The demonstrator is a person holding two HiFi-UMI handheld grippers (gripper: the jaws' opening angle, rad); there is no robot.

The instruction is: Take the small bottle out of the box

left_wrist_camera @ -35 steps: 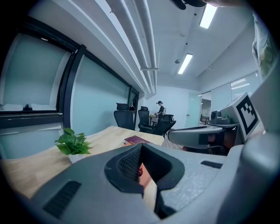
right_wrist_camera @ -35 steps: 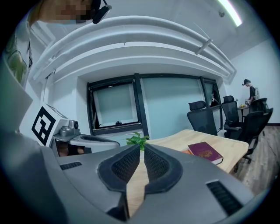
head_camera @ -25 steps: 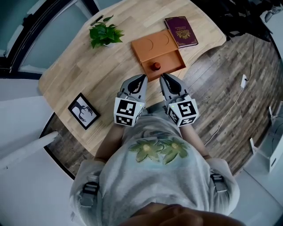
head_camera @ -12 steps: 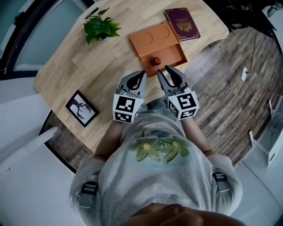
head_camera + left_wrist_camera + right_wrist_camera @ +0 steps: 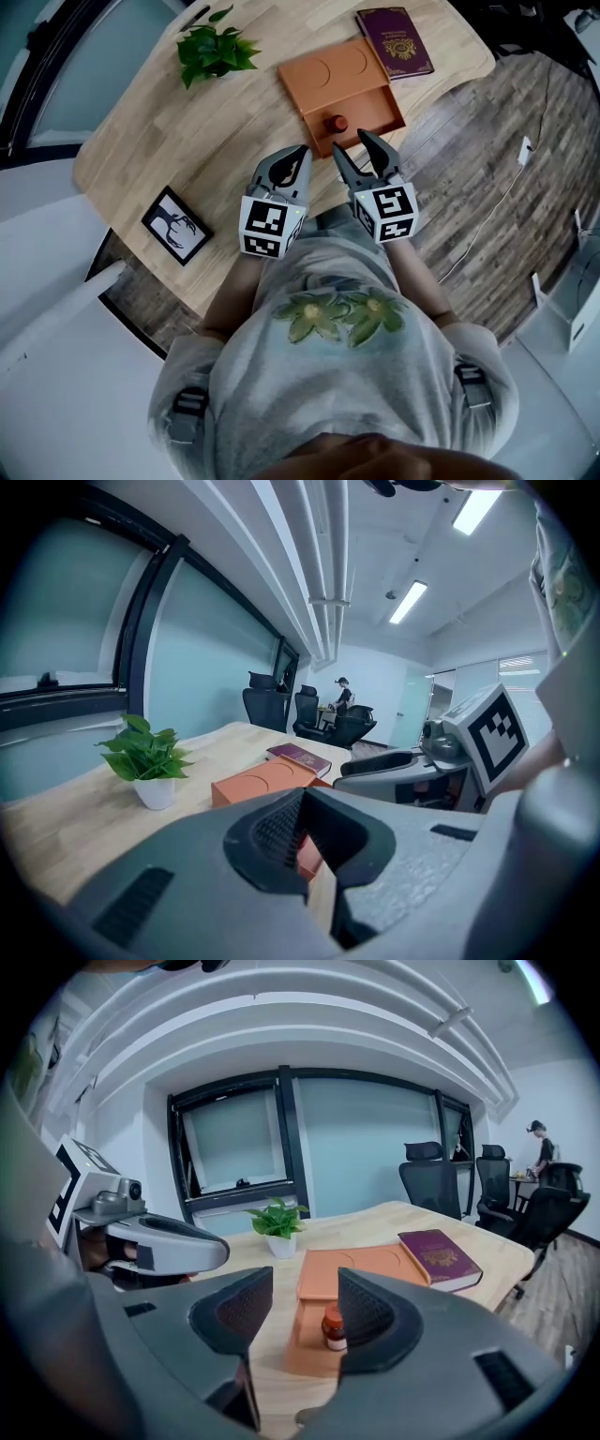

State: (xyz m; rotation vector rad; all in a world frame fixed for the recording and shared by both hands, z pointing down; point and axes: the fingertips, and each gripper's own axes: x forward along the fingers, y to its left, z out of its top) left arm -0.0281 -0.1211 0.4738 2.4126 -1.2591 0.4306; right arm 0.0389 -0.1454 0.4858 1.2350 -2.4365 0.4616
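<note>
An orange box (image 5: 359, 101) lies open on the wooden table, its lid (image 5: 330, 67) slid toward the far side. A small brown bottle with a red cap (image 5: 336, 123) stands inside the open tray, also seen in the right gripper view as the bottle (image 5: 332, 1327). My right gripper (image 5: 351, 142) hovers just short of the tray's near edge. Its jaws are opening and hold nothing; the bottle stands ahead of them, beside the right pad (image 5: 364, 1309). My left gripper (image 5: 301, 152) is shut and empty, left of the box.
A maroon booklet (image 5: 396, 42) lies right of the box lid. A potted plant (image 5: 214, 54) stands at the far left and a framed picture (image 5: 175, 225) at the near left. The table edge (image 5: 412, 112) runs just right of the box, with plank floor beyond.
The right gripper's jaws have spread from shut to wide apart and it has moved forward toward the box. The left gripper has held its place, still shut.
</note>
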